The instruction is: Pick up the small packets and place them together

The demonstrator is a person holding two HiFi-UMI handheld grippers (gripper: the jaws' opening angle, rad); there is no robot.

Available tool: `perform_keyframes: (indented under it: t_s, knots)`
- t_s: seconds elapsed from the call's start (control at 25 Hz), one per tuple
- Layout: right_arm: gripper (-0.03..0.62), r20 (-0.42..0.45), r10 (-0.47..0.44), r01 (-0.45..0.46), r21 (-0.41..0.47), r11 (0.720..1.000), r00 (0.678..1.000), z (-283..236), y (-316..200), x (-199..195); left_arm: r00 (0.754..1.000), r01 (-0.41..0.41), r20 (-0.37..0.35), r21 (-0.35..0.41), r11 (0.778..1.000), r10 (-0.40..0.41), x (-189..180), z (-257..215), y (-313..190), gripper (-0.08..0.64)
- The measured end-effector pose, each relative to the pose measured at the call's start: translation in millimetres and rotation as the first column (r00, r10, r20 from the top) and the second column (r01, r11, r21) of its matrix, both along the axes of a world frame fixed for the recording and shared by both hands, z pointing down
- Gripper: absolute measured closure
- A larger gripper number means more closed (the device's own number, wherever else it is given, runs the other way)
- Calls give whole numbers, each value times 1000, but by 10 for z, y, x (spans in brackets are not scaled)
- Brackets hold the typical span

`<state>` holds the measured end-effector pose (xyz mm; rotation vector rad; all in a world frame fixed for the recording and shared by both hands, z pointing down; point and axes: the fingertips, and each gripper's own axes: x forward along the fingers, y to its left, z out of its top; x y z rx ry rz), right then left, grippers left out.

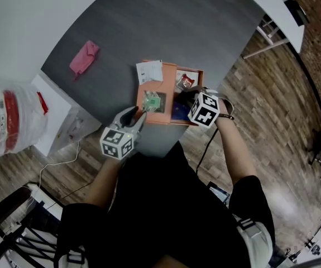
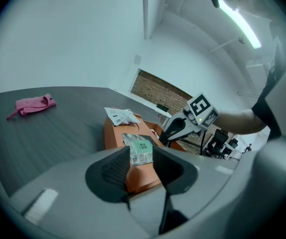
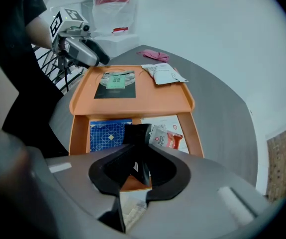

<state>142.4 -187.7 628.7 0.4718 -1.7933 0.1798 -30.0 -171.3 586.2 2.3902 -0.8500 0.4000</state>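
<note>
right gripper: clamped on the black packet, held on edge over the tray's near compartments
slip risk: looks like a thin-edge pinch, so it could twist out on the lift
neighbour: red-and-white packet just beside, might get dragged along
left gripper: jaws apart, holding nothing; green-label packet lies flat ahead
flat-packet risk: pads may just shove it
far rim: white packet perched there, a bump could knock it off
</note>
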Motion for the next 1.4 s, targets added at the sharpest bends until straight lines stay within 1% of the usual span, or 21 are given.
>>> perform_keyframes:
  t_s: [0.2, 0.36, 0.52, 0.64, 0.76, 0.88, 1.08, 1.4]
  knots:
    - [558, 43, 47, -48, 21, 999, 998, -141, 65, -19, 1000, -23, -6, 5, 1000, 23, 40, -17, 10, 420]
    - [565, 49, 65, -68, 67, 995, 997, -264, 78, -20, 999, -35, -6, 9, 999, 35, 32, -24, 24, 420]
    - [563, 55, 76, -84, 147, 986, 996, -484, 28, -30, 999, -33, -5, 10, 999, 33, 3, -30, 39, 422]
    - [565, 70, 89, -103, 224, 969, 994, -685, -70, -61, 1000, -28, -10, 14, 999, 29, -23, -47, 46, 422]
    - [565, 89, 78, -101, 294, 950, 993, -860, -178, -164, 1000, -20, -12, 15, 1000, 20, -63, -56, 59, 422]
    - [565, 102, 43, -76, 341, 937, 994, -969, -252, -345, 1000, -7, -20, 16, 1000, 7, -102, -66, 70, 422]
    - [565, 109, -24, -19, 381, 925, 994, -1011, -309, -683, 999, 24, -30, 18, 1000, -24, -200, -93, 69, 422]
    - [565, 6, -138, 125, 387, 914, 990, -819, -311, -1039, 996, 87, -39, 10, 996, -86, -397, -105, 85, 422]
